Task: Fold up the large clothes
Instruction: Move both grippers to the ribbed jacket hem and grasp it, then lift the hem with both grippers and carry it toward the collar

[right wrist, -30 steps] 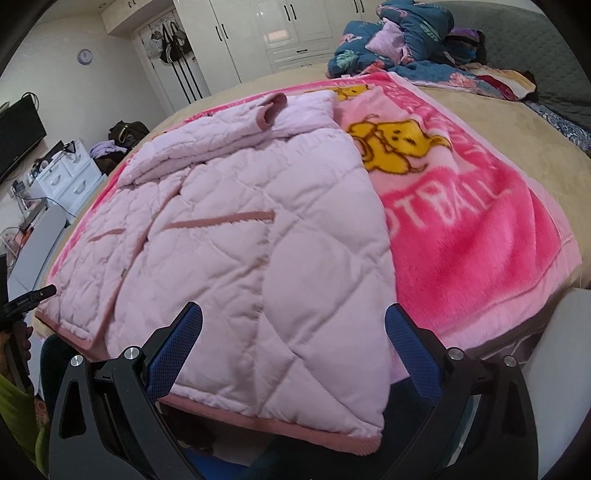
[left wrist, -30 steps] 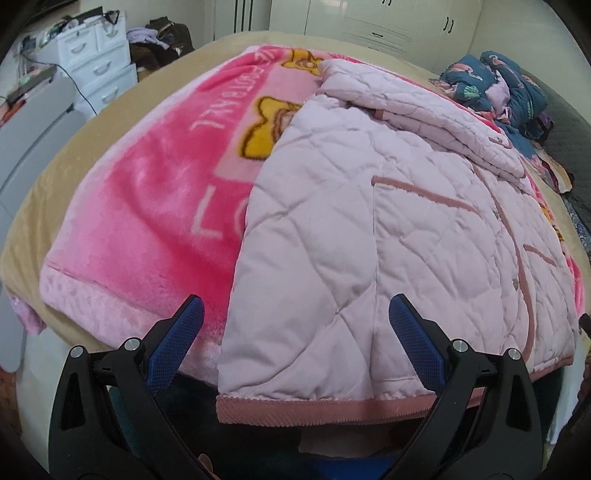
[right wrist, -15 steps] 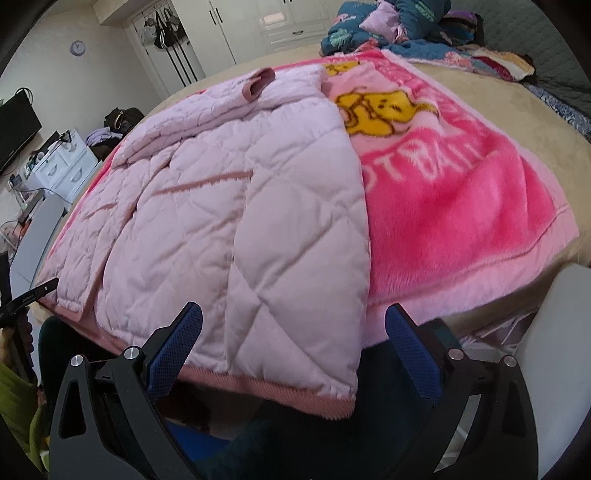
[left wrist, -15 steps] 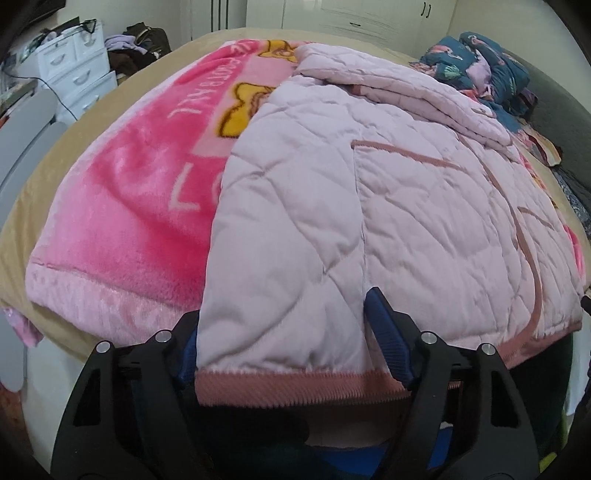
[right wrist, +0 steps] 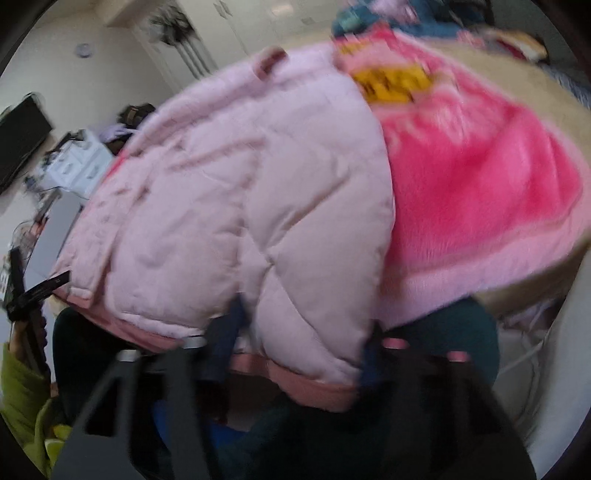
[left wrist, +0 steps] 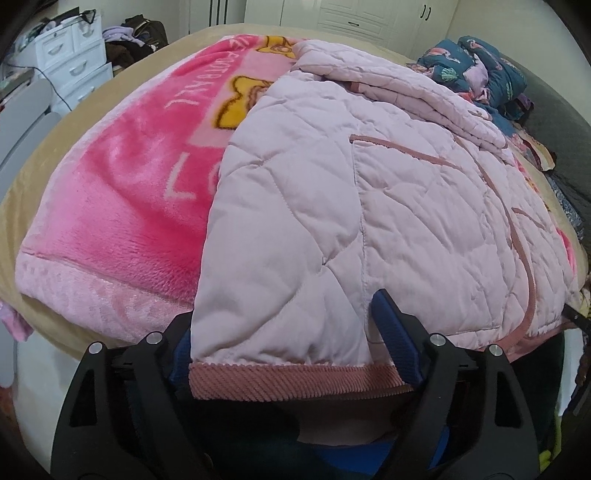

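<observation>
Two grippers are at the near hem of a pale pink quilted jacket (left wrist: 388, 206) that lies spread on a hot-pink plush blanket (left wrist: 122, 206) over a beige bed (left wrist: 26, 199). The jacket covers the half of the blanket toward the pile of dark floral bedding (left wrist: 480, 66) at the bed's far corner; its ribbed, darker pink hem band (left wrist: 291, 380) hangs just over the bed's near edge.

In the left wrist view, the left gripper (left wrist: 291, 347) has the hem corner between its blue-padded fingers (left wrist: 395, 339). Its jaws closed in and have just eased slightly wider, and both pads sit against the bunched quilting, one at each side of the corner, so it is gripping the fabric. A folded sleeve lies across the jacket's far end, and a trimmed pocket slit (left wrist: 402, 151) shows on the front panel.

The right wrist view is smeared by motion. The right gripper (right wrist: 299, 339) has just been closing on the jacket's other hem corner, and its fingers (right wrist: 229, 332) pinch a puffed fold of quilting, with the hem band drooping between and below them. At that picture's left edge a hand in a yellow-green sleeve (right wrist: 22, 398) holds the other gripper's black frame.

Beyond the bed stand white drawers (left wrist: 74, 62), with clothes heaped beside them, and white wardrobe doors (left wrist: 354, 18). A round wall clock (right wrist: 84, 50) and a dark screen (right wrist: 20, 140) show in the right view.
</observation>
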{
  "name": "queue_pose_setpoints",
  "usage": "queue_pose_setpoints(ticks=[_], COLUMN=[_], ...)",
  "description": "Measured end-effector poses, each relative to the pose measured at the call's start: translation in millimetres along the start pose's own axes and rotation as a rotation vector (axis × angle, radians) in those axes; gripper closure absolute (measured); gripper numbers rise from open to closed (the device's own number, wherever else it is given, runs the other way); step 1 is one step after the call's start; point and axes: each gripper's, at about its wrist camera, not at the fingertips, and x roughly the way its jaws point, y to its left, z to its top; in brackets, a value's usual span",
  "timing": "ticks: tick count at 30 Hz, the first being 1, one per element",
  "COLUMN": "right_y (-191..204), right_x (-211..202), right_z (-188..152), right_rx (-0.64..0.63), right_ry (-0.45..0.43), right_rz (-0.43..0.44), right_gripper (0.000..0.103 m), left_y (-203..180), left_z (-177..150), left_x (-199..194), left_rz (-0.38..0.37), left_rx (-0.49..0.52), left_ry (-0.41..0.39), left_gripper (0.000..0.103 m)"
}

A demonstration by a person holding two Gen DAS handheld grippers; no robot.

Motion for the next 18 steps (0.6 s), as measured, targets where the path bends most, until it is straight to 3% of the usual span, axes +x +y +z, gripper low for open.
queue_pose_setpoints(ticks=[3, 6, 8, 13, 16, 18], right_y=[13, 20, 22, 24, 23, 21], right_x=[-29, -48, -54, -56, -57, -60], right_z=[7, 20, 30, 45, 47, 47], right_rx=[-0.058, -0.070, -0.073, -0.064, -0.061, -0.057], right_ry=[-0.100, -0.173, -0.196, -0.226, -0.237, -0.243], right_rz=[0.037, 0.075, 0.093, 0.101, 0.103, 0.106], right_gripper=[0.082, 0.083, 0.084, 0.084, 0.084, 0.084], left_y=[0, -1, -1, -19, -26, -33], left_z=[0, 1, 1, 1, 6, 9], left_x=[0, 1, 0, -10, -17, -25], left_rz=[-0.003, 0.005, 0.021, 0.051, 0.056, 0.066], left_rx=[-0.010, -0.002, 0.000, 0.049, 0.058, 0.078], left_ry=[-0.007, -0.005, -0.013, -0.056, -0.084, -0.111], left_gripper=[0.026, 0.027, 0.034, 0.076, 0.092, 0.093])
